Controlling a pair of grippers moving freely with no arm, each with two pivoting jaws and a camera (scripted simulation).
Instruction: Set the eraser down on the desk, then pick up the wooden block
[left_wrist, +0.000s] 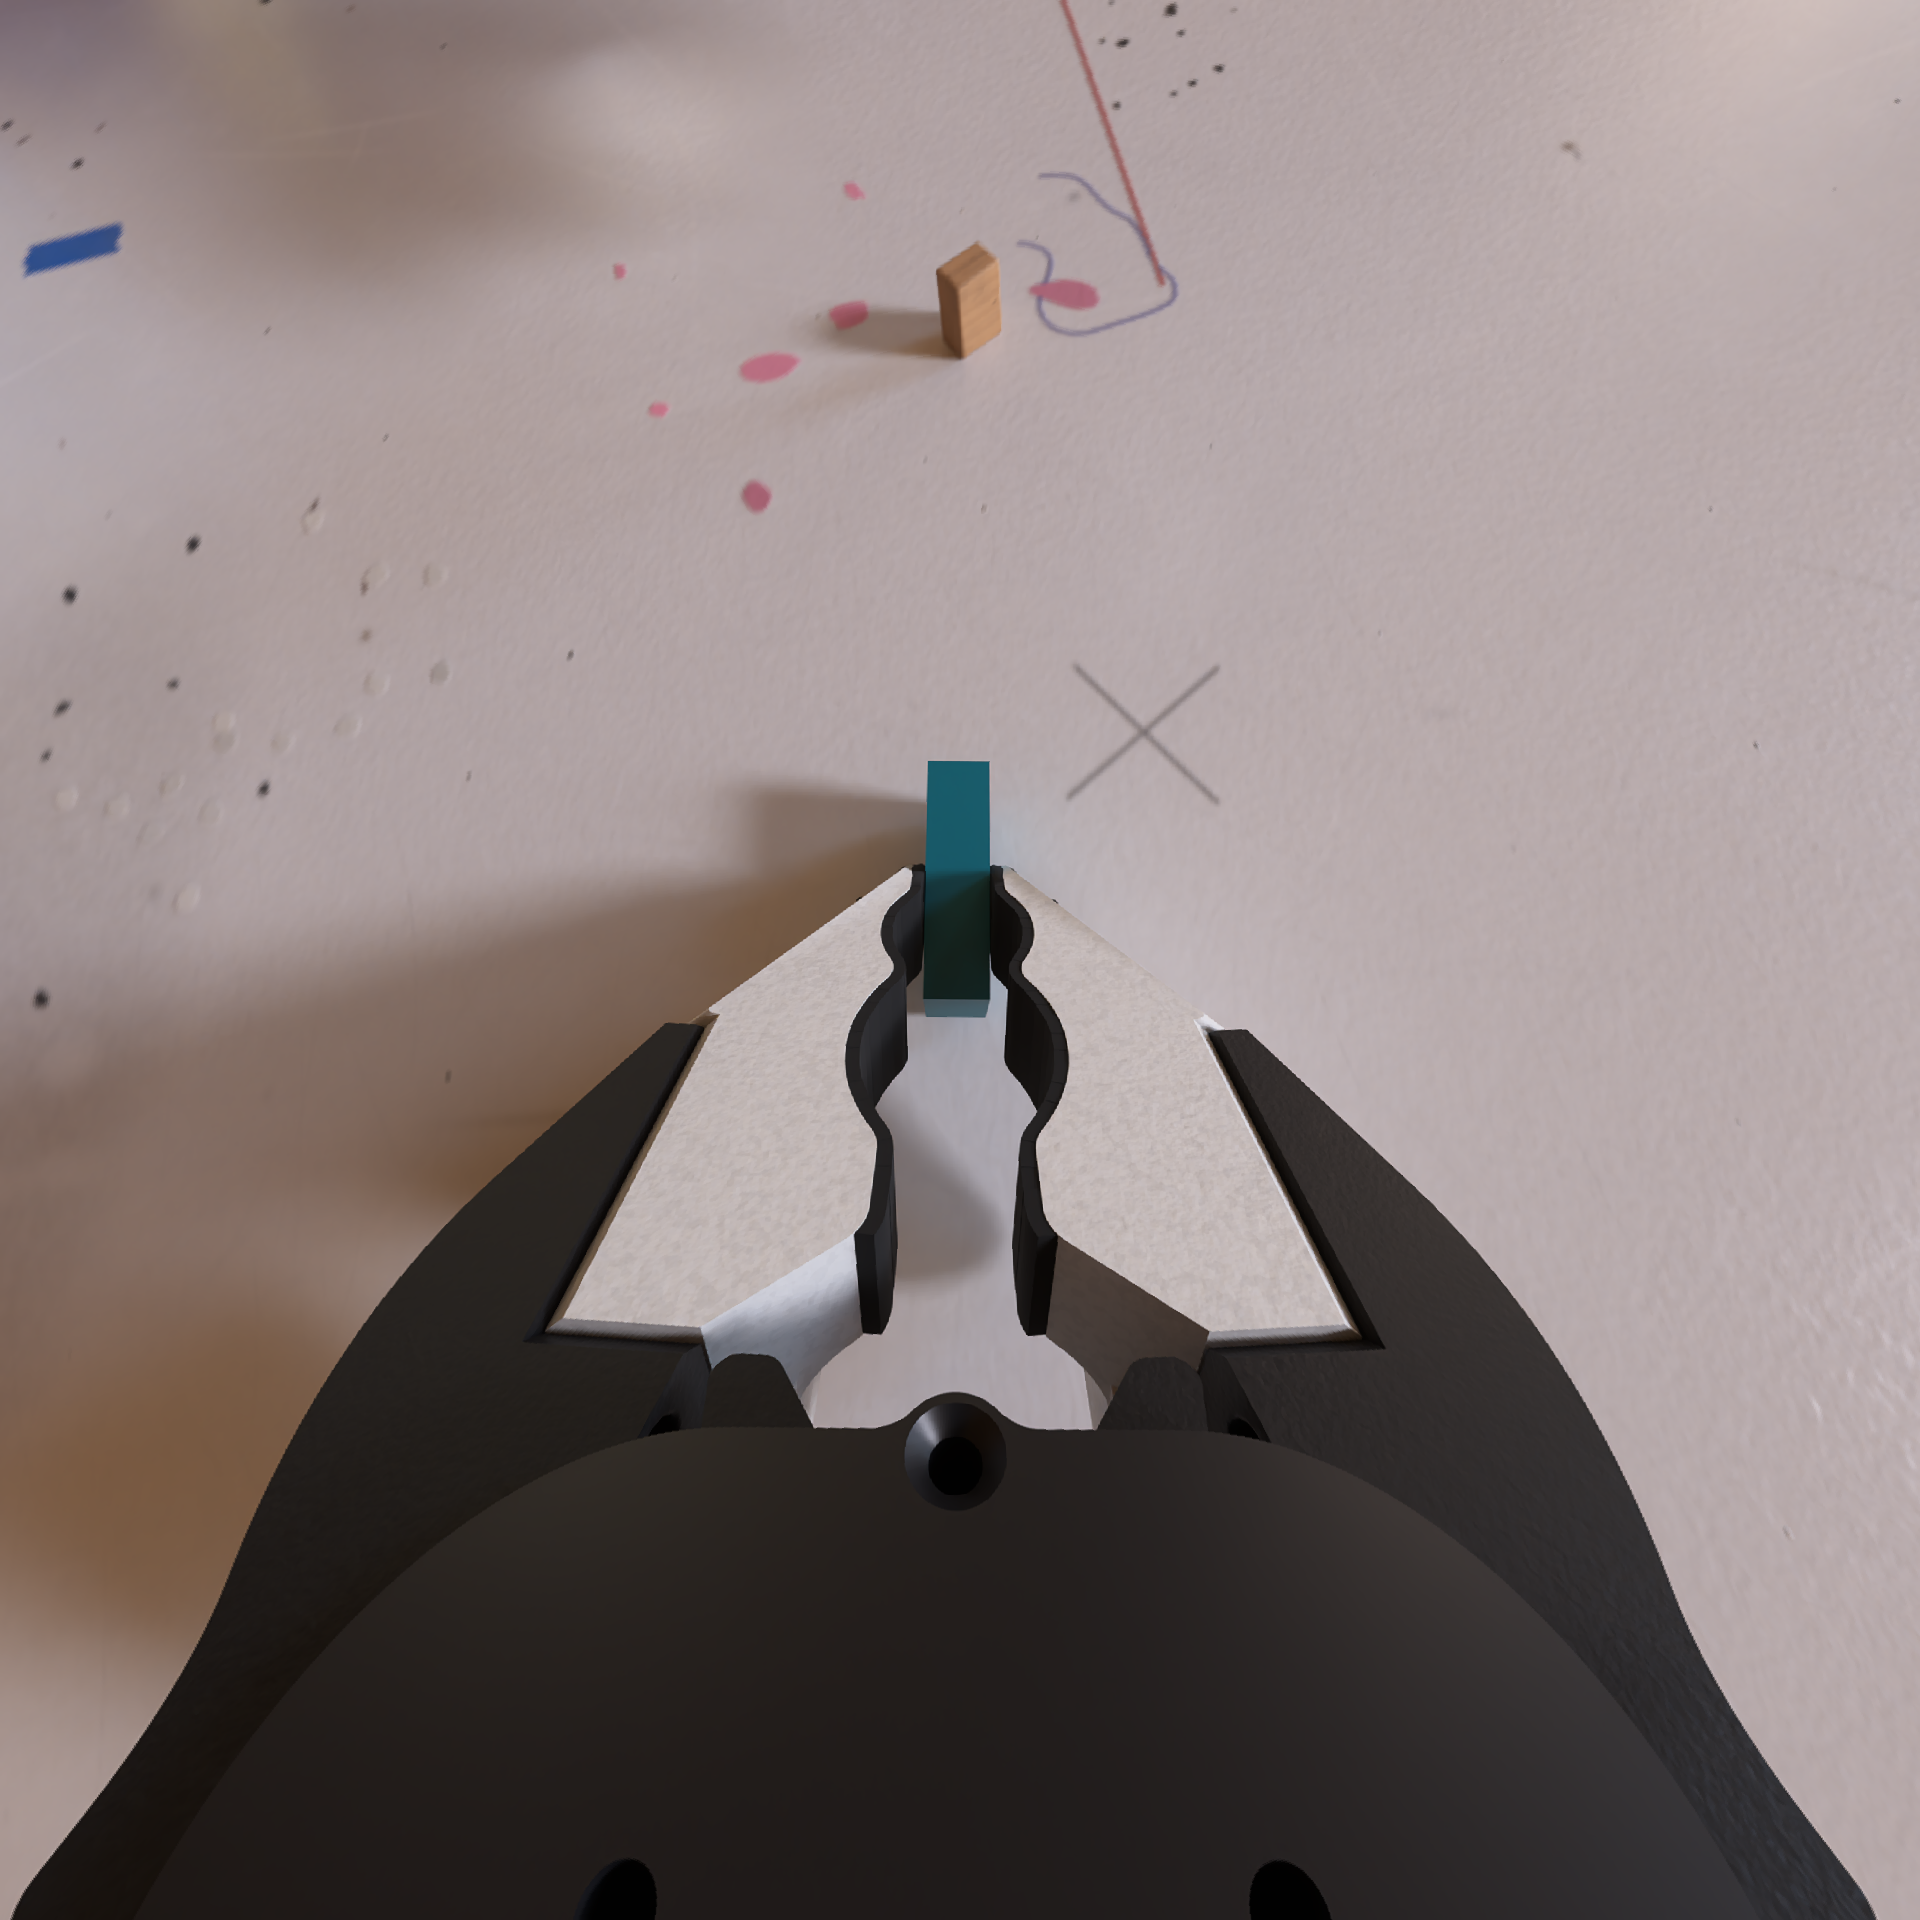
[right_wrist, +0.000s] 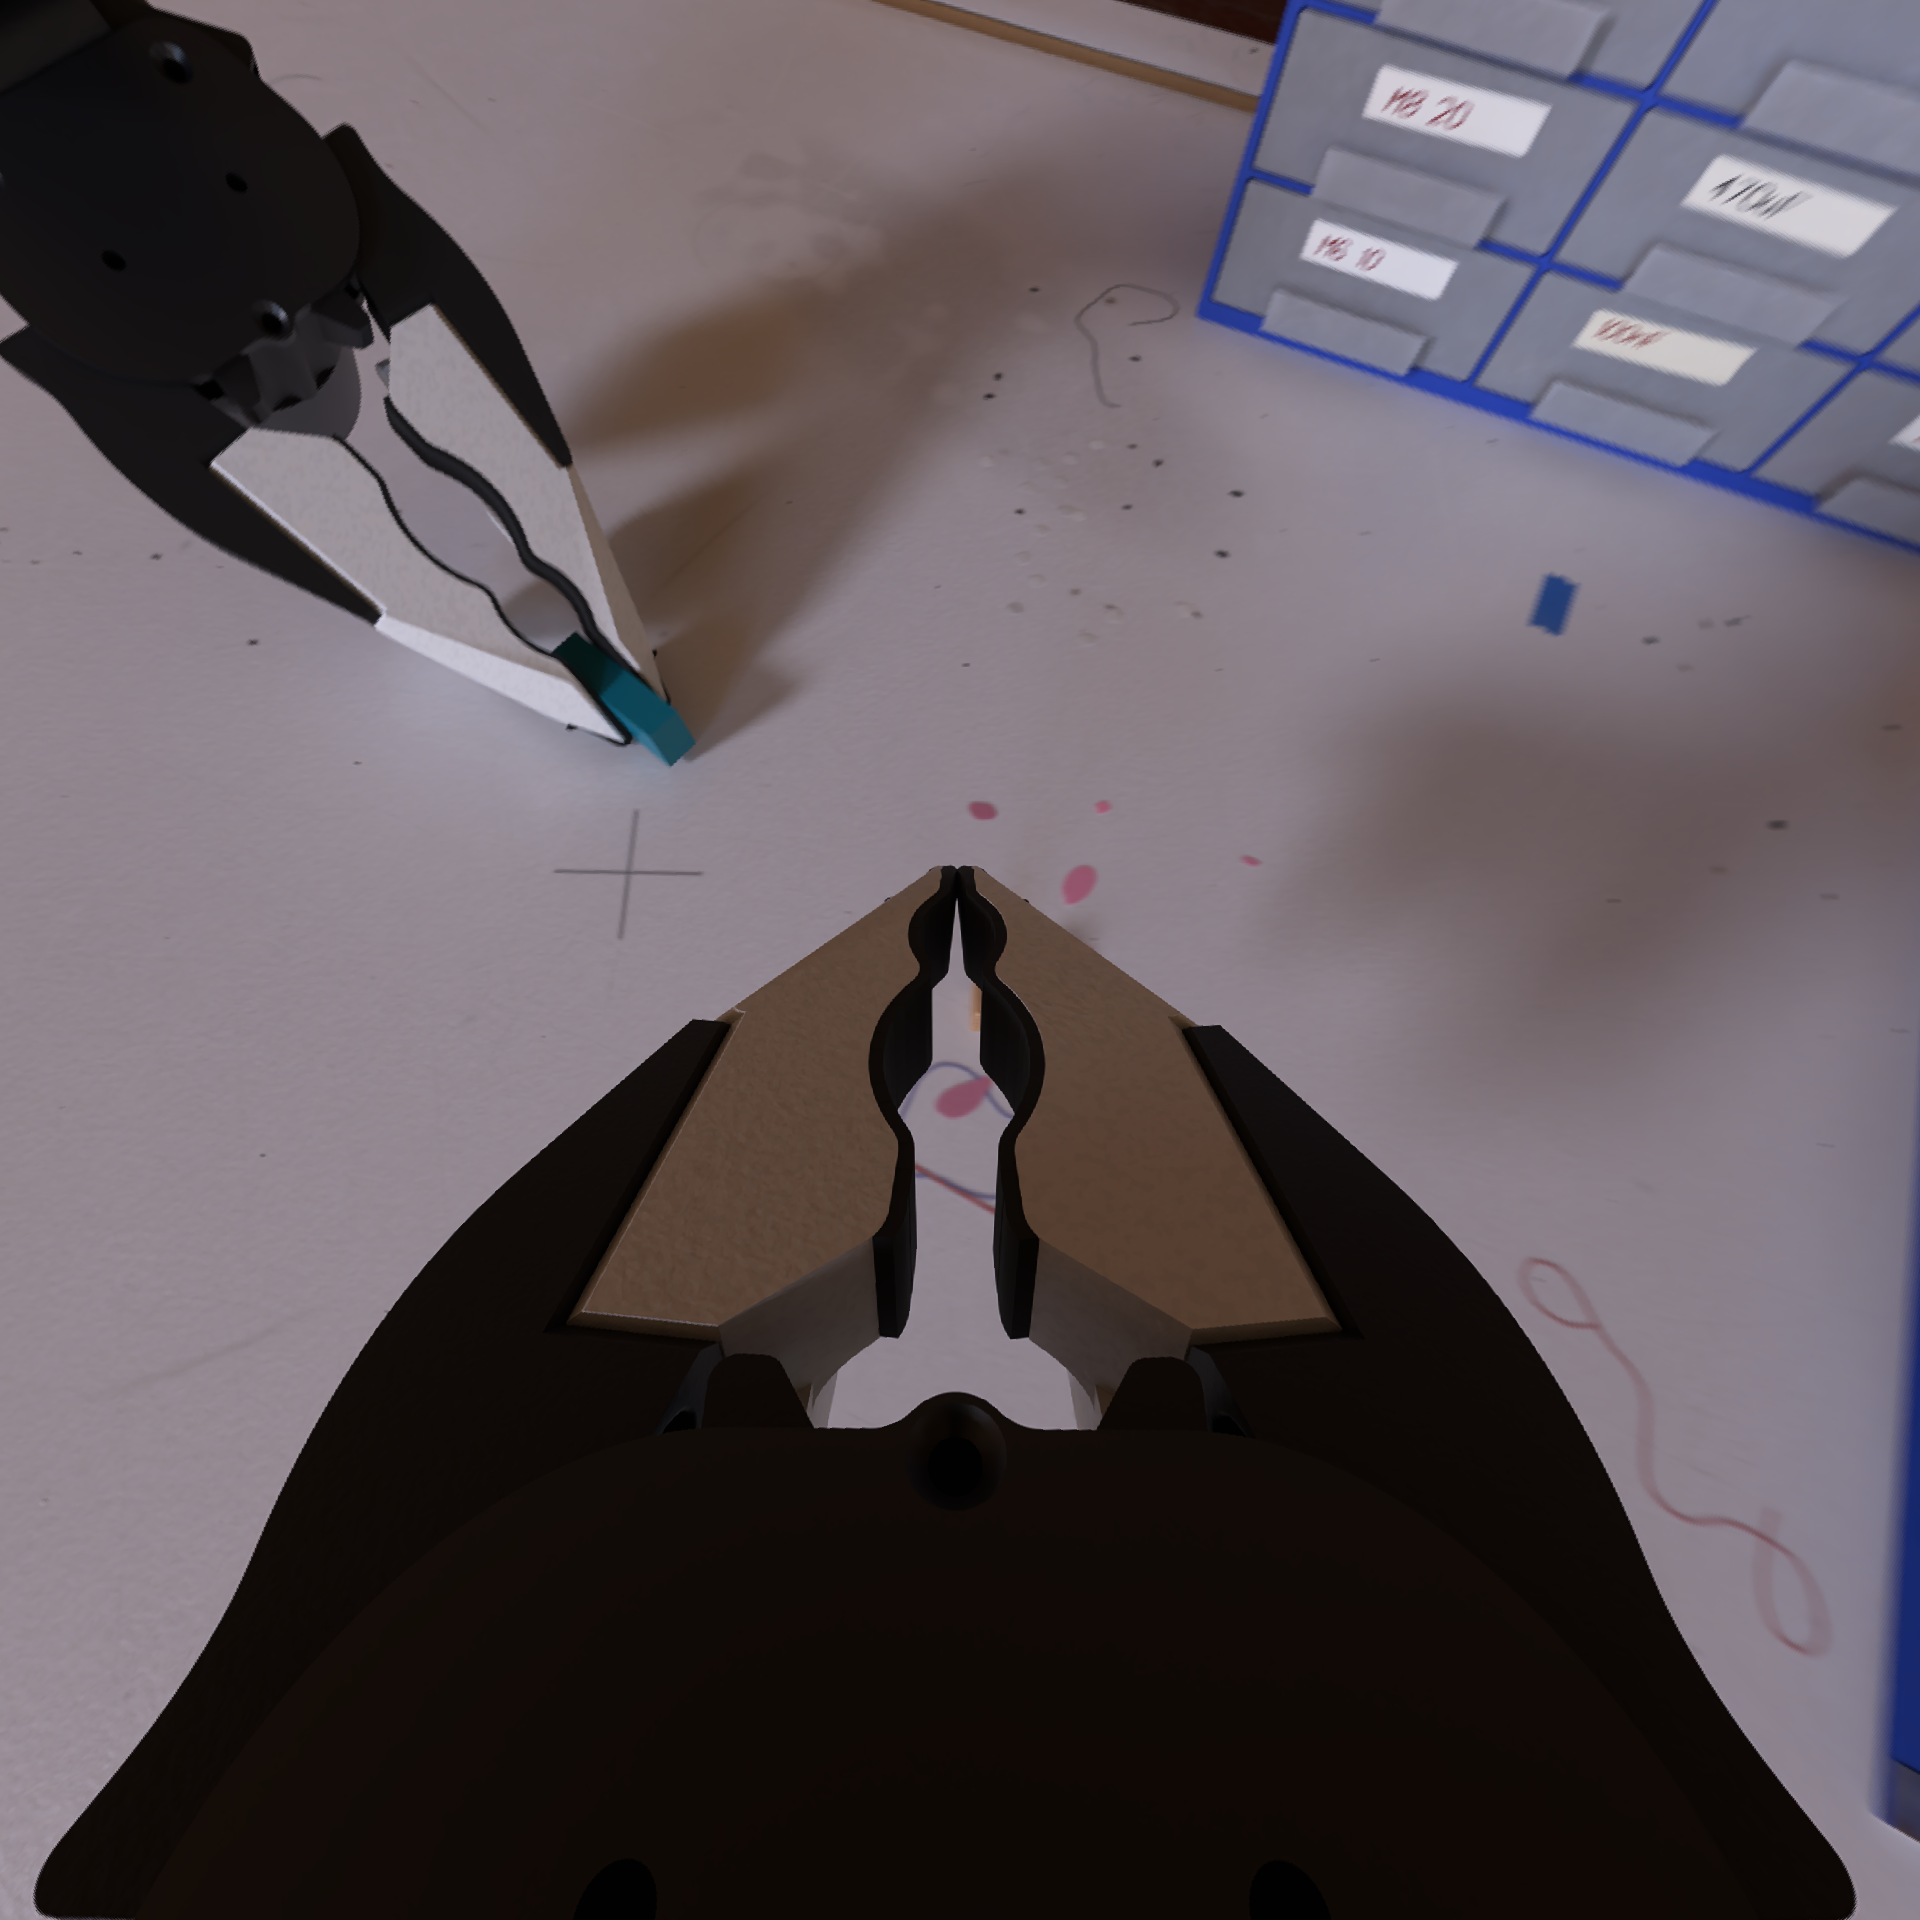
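Observation:
My left gripper is shut on a teal eraser, which sticks out past the fingertips. In the right wrist view the left gripper tilts down at the upper left, with the eraser low against the white desk; I cannot tell whether it touches. The wooden block stands upright on the desk far ahead of the left gripper. My right gripper is shut and empty above the desk. A sliver of the block shows through the gap between its fingers.
A blue cabinet of grey drawers stands at the upper right. A pencilled cross lies just right of the eraser. Pink paint spots, pen scribbles, black specks and a strip of blue tape mark the desk.

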